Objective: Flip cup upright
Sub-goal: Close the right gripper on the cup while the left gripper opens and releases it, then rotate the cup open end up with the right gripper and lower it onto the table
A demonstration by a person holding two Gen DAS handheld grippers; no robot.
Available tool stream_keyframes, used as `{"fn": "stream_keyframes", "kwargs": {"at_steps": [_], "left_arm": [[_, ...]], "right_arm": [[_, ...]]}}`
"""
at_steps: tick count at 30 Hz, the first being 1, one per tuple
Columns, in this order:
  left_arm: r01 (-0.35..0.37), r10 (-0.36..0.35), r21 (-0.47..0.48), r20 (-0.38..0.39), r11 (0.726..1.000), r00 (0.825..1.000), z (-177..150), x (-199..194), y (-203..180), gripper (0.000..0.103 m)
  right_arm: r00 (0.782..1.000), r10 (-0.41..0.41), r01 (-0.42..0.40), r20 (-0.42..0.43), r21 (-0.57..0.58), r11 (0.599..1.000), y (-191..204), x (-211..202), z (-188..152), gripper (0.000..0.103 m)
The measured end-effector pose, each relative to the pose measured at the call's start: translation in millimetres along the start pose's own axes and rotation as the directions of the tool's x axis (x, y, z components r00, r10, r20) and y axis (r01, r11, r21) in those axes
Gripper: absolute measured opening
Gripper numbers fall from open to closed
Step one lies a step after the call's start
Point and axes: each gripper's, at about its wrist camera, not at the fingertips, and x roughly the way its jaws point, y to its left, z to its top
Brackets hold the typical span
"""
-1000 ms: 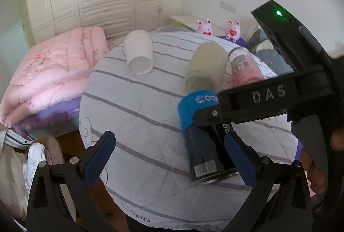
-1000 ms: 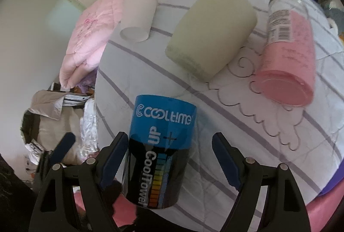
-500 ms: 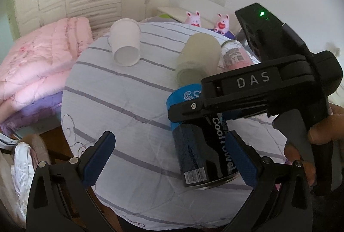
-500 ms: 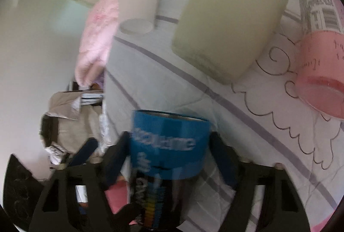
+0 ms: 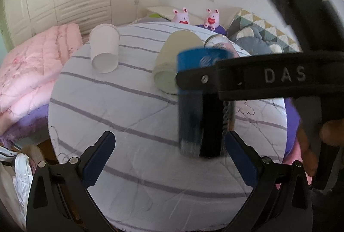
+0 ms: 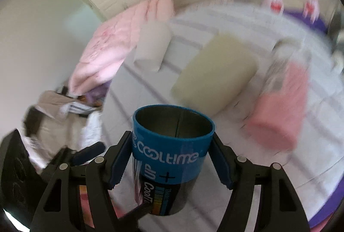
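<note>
The blue and black Cooltime cup [image 6: 172,154] is clamped between the fingers of my right gripper [image 6: 172,159], its open mouth turned up toward the camera, above the table. In the left wrist view the same cup [image 5: 200,103] stands nearly upright, blurred, with the right gripper's black body [image 5: 279,79] across it. My left gripper [image 5: 169,159] is open and empty, low over the near part of the round striped table [image 5: 111,107], just left of the cup.
A white cup [image 5: 104,48], a beige cup [image 5: 174,64] and a pink jar [image 6: 281,111] lie on their sides farther back on the table. A pink quilt [image 5: 30,68] is piled to the left. Two pink toy rabbits [image 5: 182,16] sit behind the table.
My right gripper closed on the blue cup, lifted it off the table and tilted it from lying to nearly upright. My left gripper stayed open and drew back slightly.
</note>
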Motion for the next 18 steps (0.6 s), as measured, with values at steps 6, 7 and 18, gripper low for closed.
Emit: {"fn": "stream_keyframes", "kwargs": {"at_steps": [6, 7, 18], "left_arm": [[0.005, -0.006, -0.032, -0.036, 0.999, 0.999, 5.0, 17.2, -4.3, 0.103], [-0.003, 0.002, -0.028, -0.042, 1.000, 0.999, 4.5, 18.8, -5.5, 0.103], [-0.023, 0.020, -0.038, -0.061, 0.999, 0.998, -5.9, 16.7, -2.1, 0.103]], "right_arm": [[0.975, -0.163, 0.182, 0.150, -0.126, 0.975, 2.4, -13.8, -1.6, 0.070], [0.971, -0.167, 0.193, 0.173, -0.142, 0.971, 4.6, -12.5, -4.4, 0.070], [0.953, -0.148, 0.219, 0.264, -0.266, 0.939, 12.8, -22.6, -35.4, 0.070]]}}
